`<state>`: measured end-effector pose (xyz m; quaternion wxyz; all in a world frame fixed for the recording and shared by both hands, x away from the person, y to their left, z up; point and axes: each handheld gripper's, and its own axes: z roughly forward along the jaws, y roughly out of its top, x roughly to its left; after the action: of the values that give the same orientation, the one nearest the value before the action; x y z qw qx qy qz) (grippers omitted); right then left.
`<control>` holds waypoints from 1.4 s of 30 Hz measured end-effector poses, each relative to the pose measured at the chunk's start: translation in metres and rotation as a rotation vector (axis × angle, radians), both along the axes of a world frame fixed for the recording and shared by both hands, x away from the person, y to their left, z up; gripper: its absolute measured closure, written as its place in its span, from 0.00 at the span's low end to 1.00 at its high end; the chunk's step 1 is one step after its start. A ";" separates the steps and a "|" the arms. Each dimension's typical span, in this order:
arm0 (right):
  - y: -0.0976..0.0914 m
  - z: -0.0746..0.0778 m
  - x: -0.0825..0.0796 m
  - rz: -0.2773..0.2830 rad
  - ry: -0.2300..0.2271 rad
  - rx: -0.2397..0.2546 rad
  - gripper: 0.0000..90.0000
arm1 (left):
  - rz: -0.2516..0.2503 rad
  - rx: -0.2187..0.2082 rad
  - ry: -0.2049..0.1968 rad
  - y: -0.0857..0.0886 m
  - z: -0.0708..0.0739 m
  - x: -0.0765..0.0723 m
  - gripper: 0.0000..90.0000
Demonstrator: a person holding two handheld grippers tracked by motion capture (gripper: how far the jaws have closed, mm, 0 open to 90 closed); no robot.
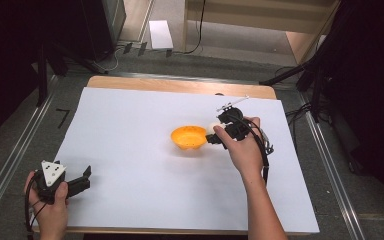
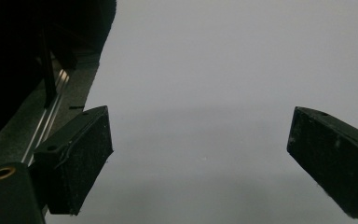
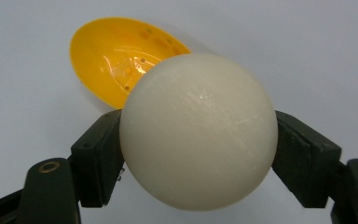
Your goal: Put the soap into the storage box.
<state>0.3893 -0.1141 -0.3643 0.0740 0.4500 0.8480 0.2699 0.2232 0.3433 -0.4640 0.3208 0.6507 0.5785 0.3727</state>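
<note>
The right gripper (image 3: 198,140) clamps a smooth, cream-white ball (image 3: 198,130) just beside the shallow orange plastic bowl (image 1: 188,137). Carry it squarely above the bowl's hollow, lower close, then release gently so it cannot bounce out. The left gripper (image 2: 200,158) rests open, well away from the bowl.

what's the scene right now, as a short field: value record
held item: white ball, clamped between the right gripper's fingers
bowl: orange bowl with small holes in its bottom, upright on the white sheet
ball vs bowl: ball beside the bowl's right rim in the high view, not inside it
left gripper: open, nothing between its fingers, at the sheet's near left corner
table: wooden table, edge showing past the sheet
</note>
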 end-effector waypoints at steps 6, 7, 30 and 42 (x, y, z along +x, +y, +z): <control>0.009 -0.001 0.005 0.008 0.002 -0.004 0.27 | 0.000 0.000 -0.001 0.000 0.000 0.000 0.08; 0.010 -0.001 0.006 0.015 0.001 -0.006 0.27 | -0.001 0.000 0.000 0.000 0.000 0.000 0.08; 0.040 -0.018 0.029 0.029 0.025 -0.025 0.27 | -0.003 -0.002 0.001 0.000 0.000 0.000 0.08; 0.046 -0.027 0.037 0.005 0.037 -0.035 0.27 | -0.003 0.000 0.004 0.000 0.000 0.000 0.08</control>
<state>0.4266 -0.0677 -0.3917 0.0657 0.4514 0.8550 0.2469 0.2236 0.3432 -0.4641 0.3200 0.6524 0.5783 0.3709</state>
